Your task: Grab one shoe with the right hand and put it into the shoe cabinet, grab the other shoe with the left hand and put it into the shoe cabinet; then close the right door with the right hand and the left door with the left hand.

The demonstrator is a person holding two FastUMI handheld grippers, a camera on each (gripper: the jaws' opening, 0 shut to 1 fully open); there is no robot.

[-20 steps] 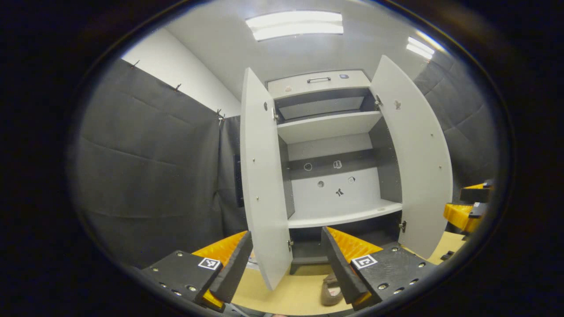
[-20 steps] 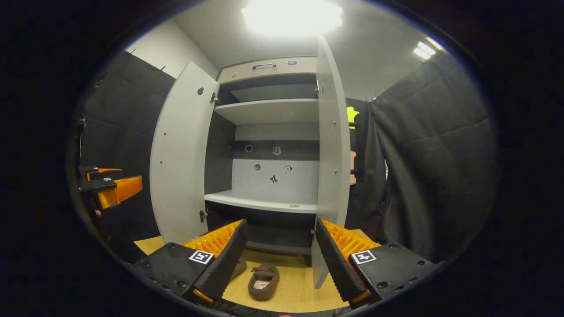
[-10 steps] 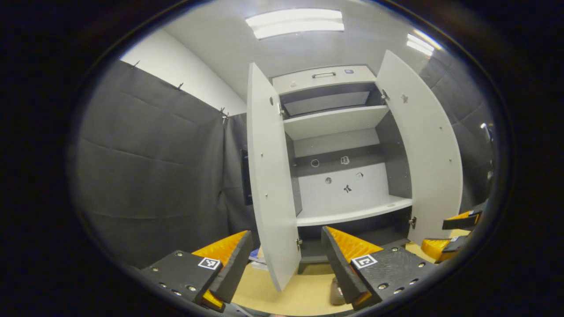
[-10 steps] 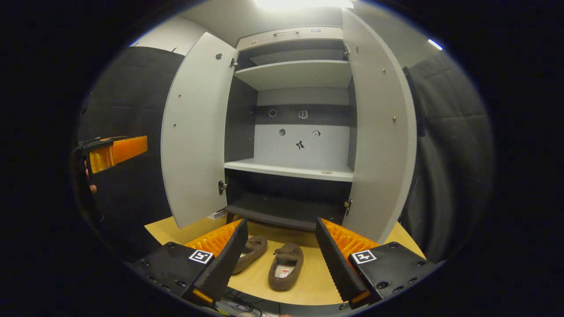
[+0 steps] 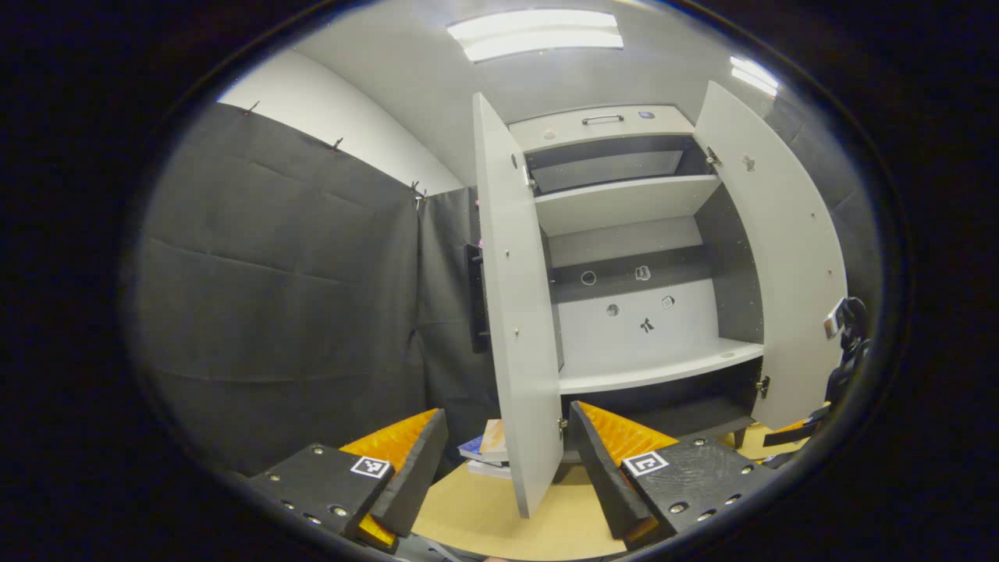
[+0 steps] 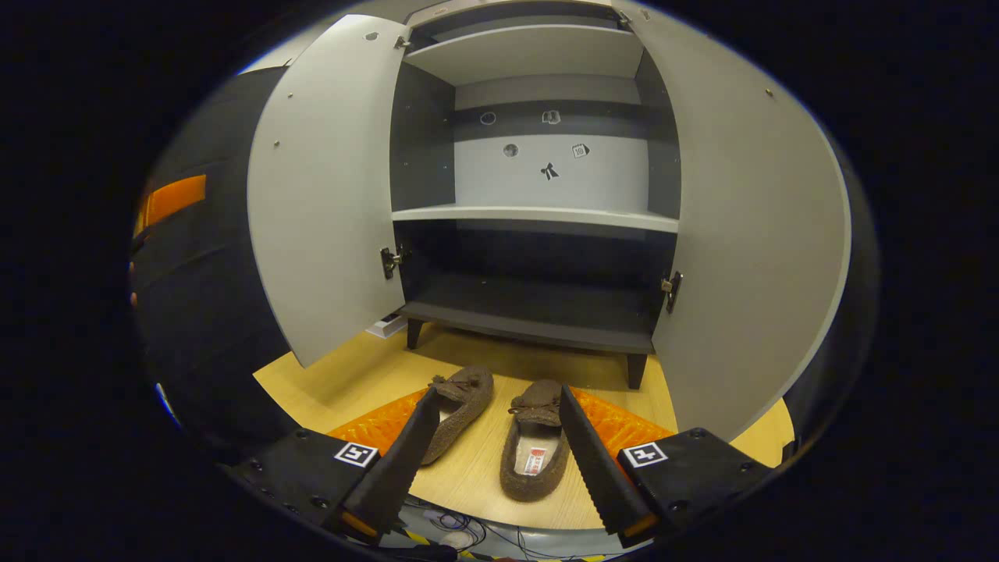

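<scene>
Shoes: I saw 2 brown slippers on the wooden floor [image 6: 328,378], just in front of the cabinet's base, toes toward it. The right shoe [image 6: 535,449] lay between my right gripper's fingers in the right gripper view, not touched. The left shoe [image 6: 458,410] lay just beside it, partly behind the left finger.
Right gripper [image 6: 494,460]: jaws spread wide, nothing held, hovering above the shoes.
Shoe cabinet [image 6: 538,218]: stood open; its shelves and the dark bottom compartment held no shoe.
Left door [image 6: 324,195]: swung outward.
Right door [image 6: 749,234]: swung outward.
Left gripper [image 5: 507,460]: jaws spread, nothing between them; it faced the left door's edge in the left gripper view. I also noted it at the far left edge of the right gripper view.
Books [image 5: 485,453]: a small stack lay on the floor beside the cabinet, behind the left door.
Ceiling light [image 5: 535,33]: lit overhead.
</scene>
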